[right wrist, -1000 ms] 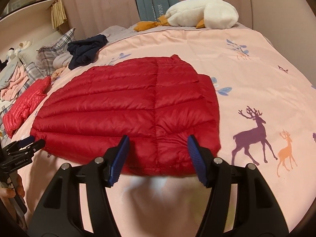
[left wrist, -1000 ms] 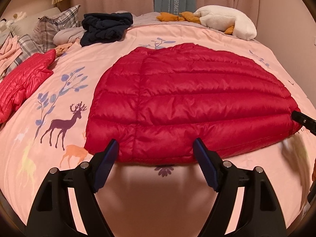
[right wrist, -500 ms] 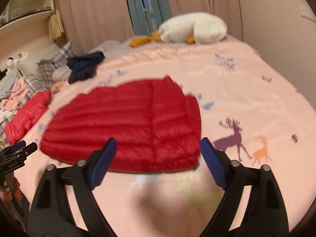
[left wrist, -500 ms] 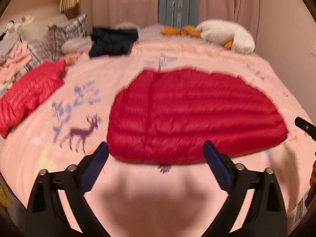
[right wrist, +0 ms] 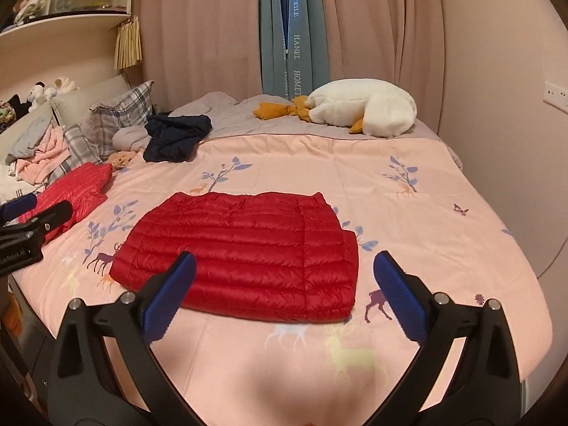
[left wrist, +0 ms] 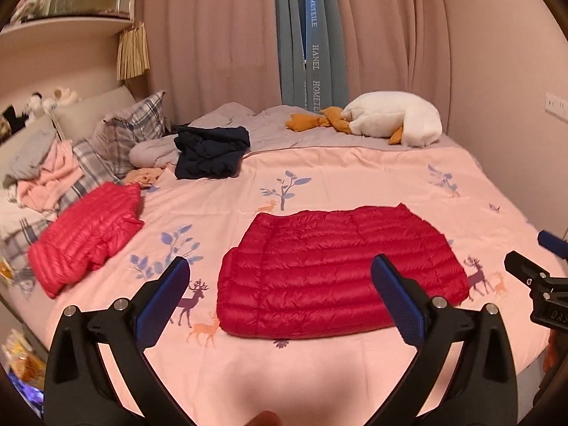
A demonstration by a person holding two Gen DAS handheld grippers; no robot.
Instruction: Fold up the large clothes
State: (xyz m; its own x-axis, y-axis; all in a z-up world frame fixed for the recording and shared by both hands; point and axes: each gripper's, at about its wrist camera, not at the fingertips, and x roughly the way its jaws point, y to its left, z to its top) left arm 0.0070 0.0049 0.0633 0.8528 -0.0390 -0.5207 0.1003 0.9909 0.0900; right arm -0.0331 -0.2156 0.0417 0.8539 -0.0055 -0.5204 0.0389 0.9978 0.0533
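My left gripper (left wrist: 280, 305) hangs above the near edge of the bed (left wrist: 355, 167), its blue-padded fingers (left wrist: 399, 300) spread wide apart with nothing between them. My right gripper (right wrist: 284, 300) hangs over the same near edge, just as wide apart and just as empty; in the left view it shows at the right margin (left wrist: 548, 277), where part of a white mark, "DAS", can be read on its black body. In the right view the left one sits at the left margin, with a white label I can only partly make out.

The dark red quilted down jacket (left wrist: 337, 271), folded into a flat rectangle, lies on the pink duvet cover printed with deer and blue trees (left wrist: 372, 177), near the near edge and about midway along it, apart from both grippers. A second, brighter red quilted jacket (left wrist: 85, 234) lies folded toward the left edge, below the plaid pillows (left wrist: 131, 131). A crumpled navy garment (left wrist: 211, 156) sits toward the far left corner, and a white plush goose with orange feet (left wrist: 390, 117) lies along the far edge on the grey sheet.

Behind the bed, between pink curtains (left wrist: 213, 35), a grey-blue curtain strip (left wrist: 314, 46) carries vertical white lettering reading "HANEL" and "HOMETEILE"
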